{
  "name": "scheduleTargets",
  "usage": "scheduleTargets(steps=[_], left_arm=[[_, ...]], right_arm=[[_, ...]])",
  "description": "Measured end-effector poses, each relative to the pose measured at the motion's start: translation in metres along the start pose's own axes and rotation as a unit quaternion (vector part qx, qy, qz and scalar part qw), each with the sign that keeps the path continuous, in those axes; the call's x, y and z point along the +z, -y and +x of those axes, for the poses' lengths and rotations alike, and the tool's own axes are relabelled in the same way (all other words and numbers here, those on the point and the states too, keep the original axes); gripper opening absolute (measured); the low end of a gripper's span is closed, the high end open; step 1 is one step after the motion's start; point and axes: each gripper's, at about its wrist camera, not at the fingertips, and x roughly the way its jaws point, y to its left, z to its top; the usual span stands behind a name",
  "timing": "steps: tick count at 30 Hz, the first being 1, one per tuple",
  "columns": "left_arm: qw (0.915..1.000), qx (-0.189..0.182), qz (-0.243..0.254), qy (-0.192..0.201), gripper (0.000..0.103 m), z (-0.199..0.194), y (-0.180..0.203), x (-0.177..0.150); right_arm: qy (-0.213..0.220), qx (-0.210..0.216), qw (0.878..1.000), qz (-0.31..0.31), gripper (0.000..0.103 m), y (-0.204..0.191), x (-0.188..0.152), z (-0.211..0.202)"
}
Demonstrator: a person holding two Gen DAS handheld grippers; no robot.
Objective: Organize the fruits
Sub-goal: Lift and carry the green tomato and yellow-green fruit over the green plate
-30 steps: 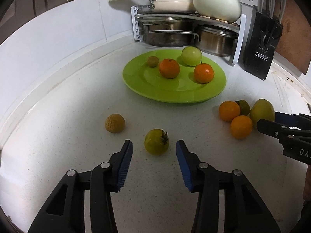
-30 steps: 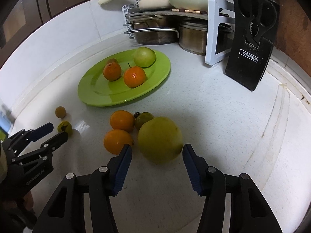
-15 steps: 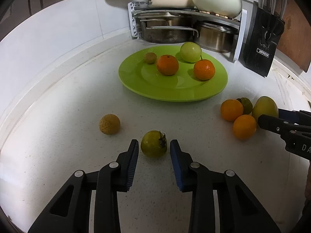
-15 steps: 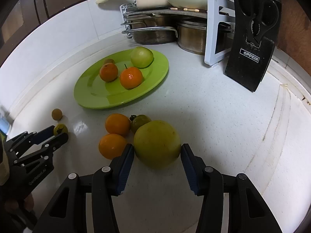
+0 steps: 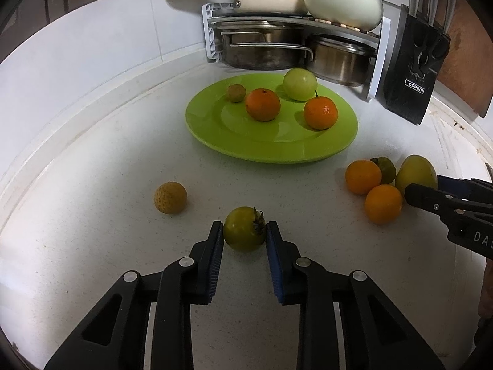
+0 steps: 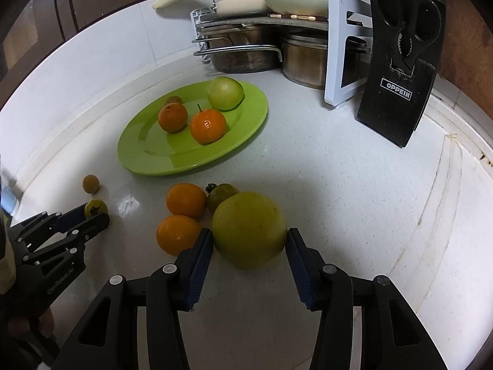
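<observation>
The green plate (image 5: 271,151) sits toward the worktop's back edge, four fruits on it. Nearer the front, the right tool (image 6: 249,243) brackets the big yellow-green fruit (image 6: 248,229), pads touching or nearly; crowding oranges (image 6: 177,234) may get nudged. The left tool (image 5: 244,234) pinches the small green fruit (image 5: 243,228); being round, it could squirt out.

Bare counter (image 5: 123,141) lies open left of the plate (image 5: 277,151); oranges (image 6: 185,200) crowd its near-right side; pot rack (image 5: 262,18) blocks behind.
</observation>
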Motion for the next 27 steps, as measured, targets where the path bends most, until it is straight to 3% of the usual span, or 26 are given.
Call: scheduleTargets(steps=[27], left_arm=[[0.9988, -0.022, -0.001, 0.044, 0.028, -0.044, 0.006, 0.014]], right_arm=[[0.054, 0.012, 0.998, 0.007, 0.049, -0.002, 0.005, -0.039]])
